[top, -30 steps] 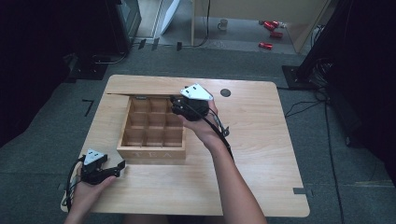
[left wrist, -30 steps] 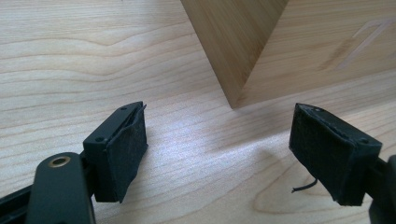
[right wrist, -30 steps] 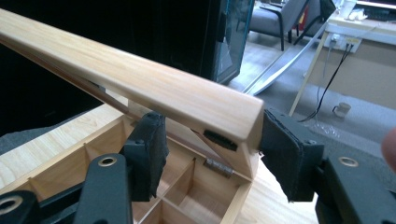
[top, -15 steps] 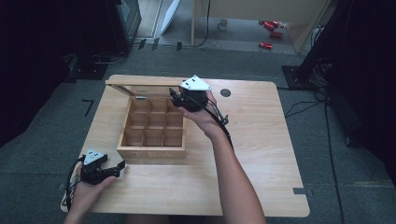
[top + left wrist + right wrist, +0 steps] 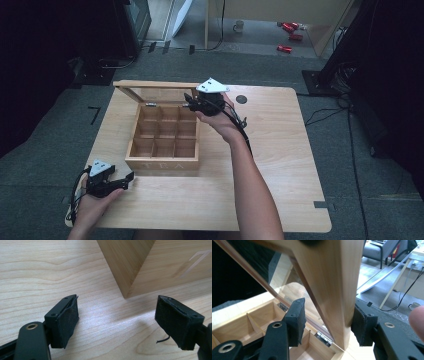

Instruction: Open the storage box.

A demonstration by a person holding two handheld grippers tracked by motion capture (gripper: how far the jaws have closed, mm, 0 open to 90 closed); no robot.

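A wooden tea box (image 5: 162, 162) with several empty compartments stands on the table, its glass-paned lid (image 5: 155, 84) raised at the back. My right gripper (image 5: 192, 104) is at the lid's right end. In the right gripper view the jaws straddle the lid's side frame (image 5: 329, 277): the right pad (image 5: 362, 325) touches the wood and the left pad (image 5: 298, 320) stands clear of it. My left gripper (image 5: 127, 179) rests open on the table by the box's front left corner (image 5: 125, 272), nothing between its pads (image 5: 66, 322).
The wooden table (image 5: 280, 150) has bare surface to the right of the box and in front of it. A dark round hole (image 5: 241, 99) sits near its back edge. Cables trail from both grippers. Grey floor surrounds the table.
The right gripper has moved back and up with the lid's right end, and the lid has swung further open. The left gripper has stayed where it was.
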